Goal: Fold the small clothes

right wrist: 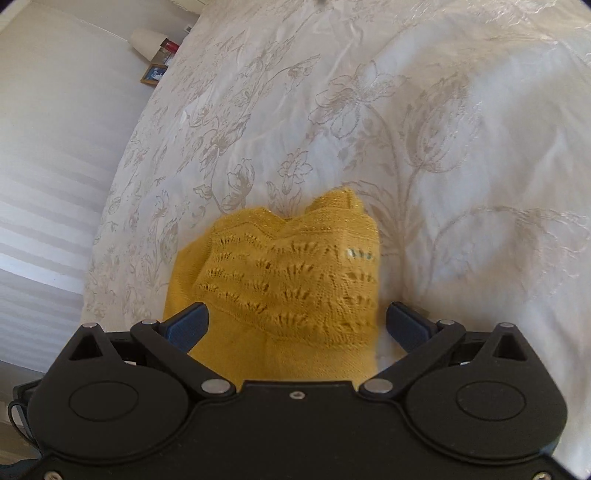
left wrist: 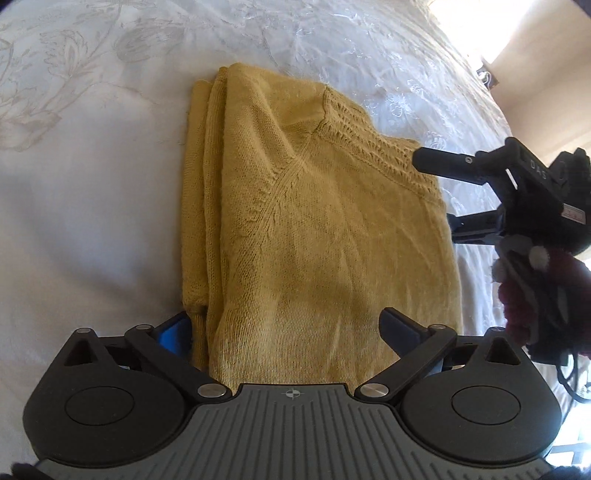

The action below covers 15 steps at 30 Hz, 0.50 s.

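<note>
A mustard-yellow knitted sweater point(left wrist: 317, 229) lies folded on the white floral bedspread point(left wrist: 92, 177). My left gripper point(left wrist: 288, 328) is open, its blue-padded fingers spread on either side of the sweater's near edge. My right gripper point(left wrist: 432, 192) shows in the left wrist view at the sweater's right edge, open, by the lace-patterned yoke. In the right wrist view the right gripper point(right wrist: 297, 321) is open, with the lacy yoke of the sweater point(right wrist: 291, 280) between its fingers, bunched up slightly. Neither gripper holds anything.
The bedspread point(right wrist: 424, 147) spreads around the sweater on all sides. A white wall and a bedside spot with a white lamp point(right wrist: 147, 40) and a small picture frame point(right wrist: 153, 75) lie beyond the bed's left edge. A bright window point(left wrist: 491, 26) is far right.
</note>
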Tool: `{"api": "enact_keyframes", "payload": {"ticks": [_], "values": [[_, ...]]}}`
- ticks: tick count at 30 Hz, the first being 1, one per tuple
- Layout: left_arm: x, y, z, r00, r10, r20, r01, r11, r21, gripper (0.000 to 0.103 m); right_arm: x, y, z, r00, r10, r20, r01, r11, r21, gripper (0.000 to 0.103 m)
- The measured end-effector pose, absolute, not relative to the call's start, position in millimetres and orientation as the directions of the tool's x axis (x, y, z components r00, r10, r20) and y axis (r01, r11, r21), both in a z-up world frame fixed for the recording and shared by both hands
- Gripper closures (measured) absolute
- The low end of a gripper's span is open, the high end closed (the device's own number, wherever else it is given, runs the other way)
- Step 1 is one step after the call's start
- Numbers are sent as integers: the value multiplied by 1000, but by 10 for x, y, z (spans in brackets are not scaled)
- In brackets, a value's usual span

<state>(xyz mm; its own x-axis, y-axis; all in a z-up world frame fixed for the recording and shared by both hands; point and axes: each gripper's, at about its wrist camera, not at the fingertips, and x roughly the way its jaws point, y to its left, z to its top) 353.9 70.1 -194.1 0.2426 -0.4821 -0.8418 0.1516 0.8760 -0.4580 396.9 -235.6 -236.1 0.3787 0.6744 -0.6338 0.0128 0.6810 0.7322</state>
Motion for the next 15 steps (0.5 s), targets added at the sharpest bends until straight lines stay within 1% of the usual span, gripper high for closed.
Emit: {"api": "enact_keyframes", "payload": {"ticks": [3, 7, 9, 12, 13, 14, 15], "values": [[3553, 686, -1943, 245, -493, -835, 175, 869, -462, 1, 4050, -2246, -2401, 376, 695, -613, -16, 666, 746, 0], [3547, 698, -1937, 243, -518, -820, 166, 855, -490, 1, 4053, -2241, -2412, 376, 715, -590, -18, 642, 766, 0], [3519, 749, -1937, 230, -547, -805, 144, 837, -527, 1, 4021, -2262, -2413, 365, 718, -593, -29, 646, 763, 1], [3506, 792, -1936, 216, -552, -806, 77, 832, -549, 3, 3954, -2291, -2397, 342, 715, -610, -36, 658, 752, 1], [3500, 783, -1928, 212, -549, -809, 71, 834, -547, 10, 3946, -2291, -2384, 328, 715, -617, -32, 662, 749, 1], [3495, 769, -1908, 216, -540, -814, 74, 840, -538, 19, 3946, -2285, -2371, 313, 713, -627, -25, 666, 745, 3], [3494, 755, -1886, 220, -527, -821, 82, 849, -523, 55, 3933, -2283, -2342, 310, 697, -646, -20, 685, 729, 24]]}}
